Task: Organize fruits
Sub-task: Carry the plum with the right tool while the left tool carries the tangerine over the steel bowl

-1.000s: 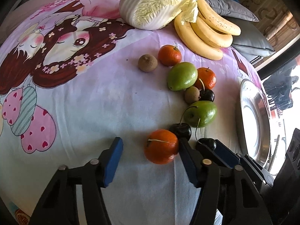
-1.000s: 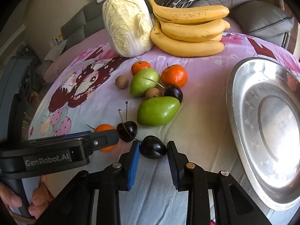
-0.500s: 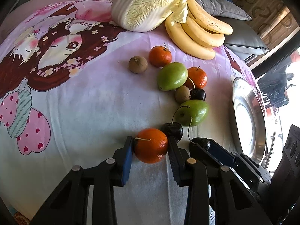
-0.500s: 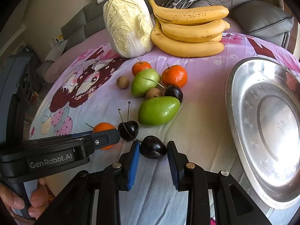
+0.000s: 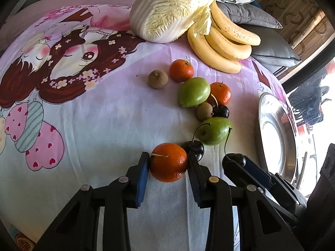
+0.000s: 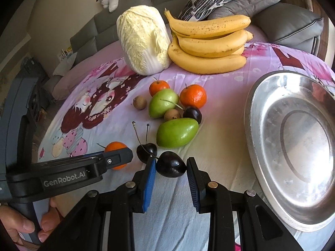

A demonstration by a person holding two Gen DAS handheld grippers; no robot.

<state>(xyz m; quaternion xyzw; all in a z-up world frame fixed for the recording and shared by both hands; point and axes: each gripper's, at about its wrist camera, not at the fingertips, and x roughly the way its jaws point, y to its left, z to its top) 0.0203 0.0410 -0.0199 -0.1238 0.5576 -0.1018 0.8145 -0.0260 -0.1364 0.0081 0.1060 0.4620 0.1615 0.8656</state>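
Note:
My left gripper (image 5: 168,164) is shut on an orange tangerine (image 5: 168,162) resting on the cartoon-print cloth. My right gripper (image 6: 171,165) is shut on a dark cherry (image 6: 171,164) and also shows in the left wrist view (image 5: 234,160). A second cherry (image 6: 147,151) lies just left of it. Beyond lie two green fruits (image 6: 177,132), two more tangerines (image 6: 193,95), two small brown fruits (image 6: 139,102) and another cherry (image 6: 192,114). A steel tray (image 6: 293,146) sits to the right.
A napa cabbage (image 6: 142,41) and a bunch of bananas (image 6: 209,46) lie at the far edge. Grey sofa cushions (image 6: 289,21) stand behind. The cloth (image 5: 94,125) to the left holds nothing.
My left gripper closed from wide open onto the tangerine and moved in. The right gripper stayed shut on the cherry.

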